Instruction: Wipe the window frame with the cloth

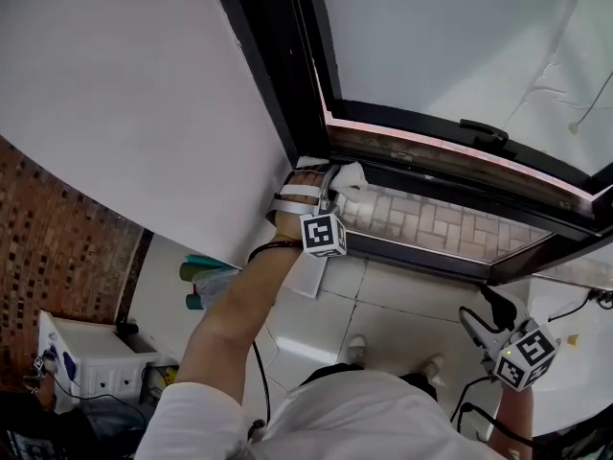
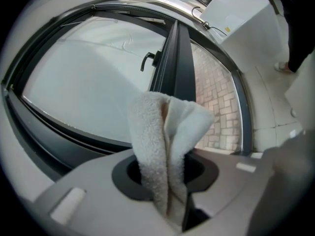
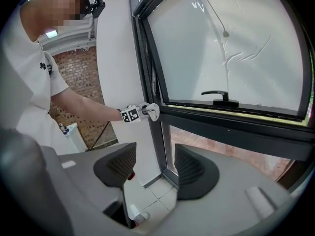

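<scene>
Your left hand-held gripper point(image 2: 165, 173): jaws clamped on the folded white cloth point(image 2: 165, 132). In the head view the cloth sits at centre frame, in the corner where the dark window frame point(image 1: 283, 75) upright meets its lower rail. Your right hand-held gripper point(image 3: 155, 168): jaws apart, nothing between them.

Suggested: press the free fold flat to the rail and work it well into that corner.

Unresolved: whether the cloth actually touches the frame. The upright is cut off at the top edge.

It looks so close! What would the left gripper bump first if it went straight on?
Probably the dark window frame, touched first by the cloth that the left gripper holds; depth is unclear.
</scene>
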The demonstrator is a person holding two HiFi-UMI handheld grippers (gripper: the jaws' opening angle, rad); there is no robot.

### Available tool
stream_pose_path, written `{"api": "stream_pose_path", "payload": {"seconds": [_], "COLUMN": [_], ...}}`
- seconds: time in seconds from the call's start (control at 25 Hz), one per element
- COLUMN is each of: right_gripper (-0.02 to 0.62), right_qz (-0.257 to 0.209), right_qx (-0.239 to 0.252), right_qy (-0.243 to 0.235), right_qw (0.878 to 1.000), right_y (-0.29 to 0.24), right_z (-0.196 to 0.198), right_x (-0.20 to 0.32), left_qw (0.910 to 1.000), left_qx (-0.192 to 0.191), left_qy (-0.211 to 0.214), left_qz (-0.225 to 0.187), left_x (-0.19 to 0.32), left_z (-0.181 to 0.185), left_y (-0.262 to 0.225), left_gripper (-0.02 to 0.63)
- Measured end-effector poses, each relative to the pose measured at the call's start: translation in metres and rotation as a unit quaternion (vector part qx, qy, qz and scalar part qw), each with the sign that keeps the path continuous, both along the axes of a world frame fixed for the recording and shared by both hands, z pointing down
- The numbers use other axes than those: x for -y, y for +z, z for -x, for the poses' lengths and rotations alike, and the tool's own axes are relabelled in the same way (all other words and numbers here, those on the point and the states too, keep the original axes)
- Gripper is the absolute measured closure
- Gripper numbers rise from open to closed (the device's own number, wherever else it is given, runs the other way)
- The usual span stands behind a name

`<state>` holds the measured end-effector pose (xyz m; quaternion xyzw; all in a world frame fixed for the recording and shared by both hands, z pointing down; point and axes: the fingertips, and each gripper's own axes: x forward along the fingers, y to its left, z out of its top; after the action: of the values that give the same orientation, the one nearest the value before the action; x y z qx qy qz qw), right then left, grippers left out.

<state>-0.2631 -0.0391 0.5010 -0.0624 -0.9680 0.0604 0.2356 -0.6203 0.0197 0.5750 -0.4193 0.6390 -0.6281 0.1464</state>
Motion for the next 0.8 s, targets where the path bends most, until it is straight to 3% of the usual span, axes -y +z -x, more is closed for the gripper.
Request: {"api": "stream_pose_path", "payload": {"seconds": [0.2,0.48,0.8], "right_gripper": [0.348,0.348,0.348], "right_qz": [-0.002,-0.004,-0.008], "right_qx": [0.015,0.030,0.052], "right_qy": [0.005,0.012,0.021], "right_qw": [1.000,0.999,0.998], "right_y": [-0.008,-0.010,-0.018], "right_z": [0.000,-0.007,-0.021], "right_x": [-0.003,-0.006,-0.008], "left_qw": [0.9999,0.9989,0.9964], "left_qx": [0.012,0.039,0.081], "left_qy": [0.001,-0.006,-0.006], "left_qz": [0.006,-0.024,-0.026], "left_x": [-0.010,-0.013,-0.012], "left_z": [0.003,0.012,0.015], "left_y": [-0.025,-0.089,-0.167], "left_gripper": [0.469,0.469,0.469]}}
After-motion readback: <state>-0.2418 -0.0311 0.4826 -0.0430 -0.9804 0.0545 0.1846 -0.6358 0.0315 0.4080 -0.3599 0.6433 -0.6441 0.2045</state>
